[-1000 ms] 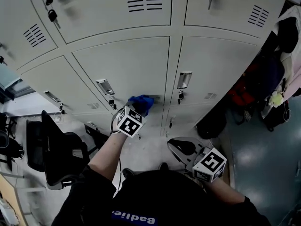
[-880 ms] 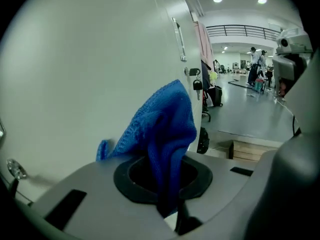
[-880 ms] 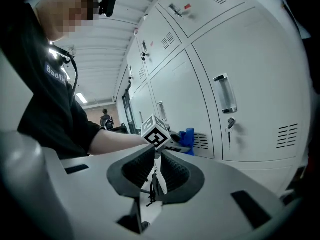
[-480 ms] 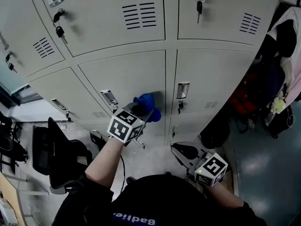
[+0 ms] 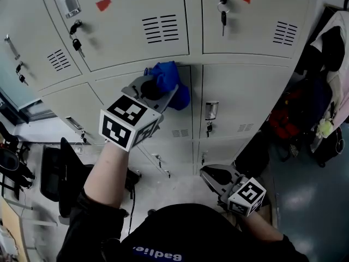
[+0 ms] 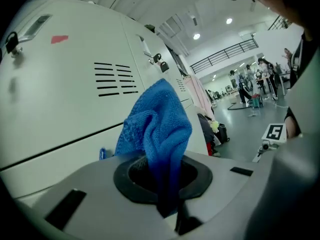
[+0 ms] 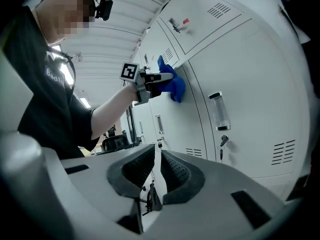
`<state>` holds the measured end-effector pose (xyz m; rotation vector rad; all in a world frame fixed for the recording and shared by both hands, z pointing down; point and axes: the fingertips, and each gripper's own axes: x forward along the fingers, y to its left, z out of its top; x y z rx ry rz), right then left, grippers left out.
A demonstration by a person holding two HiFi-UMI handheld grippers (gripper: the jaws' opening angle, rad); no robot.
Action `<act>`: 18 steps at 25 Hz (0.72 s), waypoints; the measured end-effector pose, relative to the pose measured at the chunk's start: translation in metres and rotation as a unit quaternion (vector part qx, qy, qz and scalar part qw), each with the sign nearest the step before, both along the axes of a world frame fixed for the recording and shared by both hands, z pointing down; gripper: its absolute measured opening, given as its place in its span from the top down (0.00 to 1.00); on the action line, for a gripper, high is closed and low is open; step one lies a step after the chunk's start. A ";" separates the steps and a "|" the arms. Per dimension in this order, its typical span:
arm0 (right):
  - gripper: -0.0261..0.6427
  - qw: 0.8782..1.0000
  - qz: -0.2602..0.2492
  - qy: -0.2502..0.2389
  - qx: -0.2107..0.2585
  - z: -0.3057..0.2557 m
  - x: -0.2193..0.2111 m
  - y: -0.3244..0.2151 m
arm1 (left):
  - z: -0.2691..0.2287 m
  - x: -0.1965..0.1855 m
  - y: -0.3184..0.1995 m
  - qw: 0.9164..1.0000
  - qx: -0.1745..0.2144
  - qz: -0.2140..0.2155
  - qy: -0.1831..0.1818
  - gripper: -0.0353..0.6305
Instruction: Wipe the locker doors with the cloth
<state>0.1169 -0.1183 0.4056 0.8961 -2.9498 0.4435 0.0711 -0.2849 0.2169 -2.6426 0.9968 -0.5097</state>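
Observation:
Grey locker doors (image 5: 240, 97) fill the head view. My left gripper (image 5: 158, 89) is raised and shut on a crumpled blue cloth (image 5: 170, 81). The cloth lies against the top edge of a middle-row door (image 5: 117, 91), beside the seam to the right-hand door. In the left gripper view the cloth (image 6: 157, 126) rises out of the left gripper (image 6: 162, 176) towards a vented door (image 6: 75, 84). My right gripper (image 5: 214, 176) hangs low, shut and holding nothing, away from the lockers. The right gripper view shows that right gripper (image 7: 156, 171), and beyond it the left gripper (image 7: 161, 78) with the cloth (image 7: 174, 85).
Keys hang from locks on the upper doors (image 5: 222, 13), (image 5: 77, 39). A recessed handle (image 5: 211, 111) sits on the right middle door. A black office chair (image 5: 57, 179) stands at lower left. Bags and hanging clothes (image 5: 322, 86) crowd the right side.
My left gripper has carried the cloth upward along the door, from near its lower edge to its top edge. The right gripper has stayed low and almost still.

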 end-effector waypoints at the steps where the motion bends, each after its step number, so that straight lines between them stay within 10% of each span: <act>1: 0.90 1.000 0.003 0.000 0.002 0.000 0.003 -0.001 | 0.001 0.000 -0.003 1.000 0.003 -0.004 -0.005 0.86; 18: 0.90 1.000 0.013 0.003 -0.008 0.022 0.024 -0.002 | 0.205 -0.002 -0.010 0.987 -0.146 -0.010 -0.062 0.86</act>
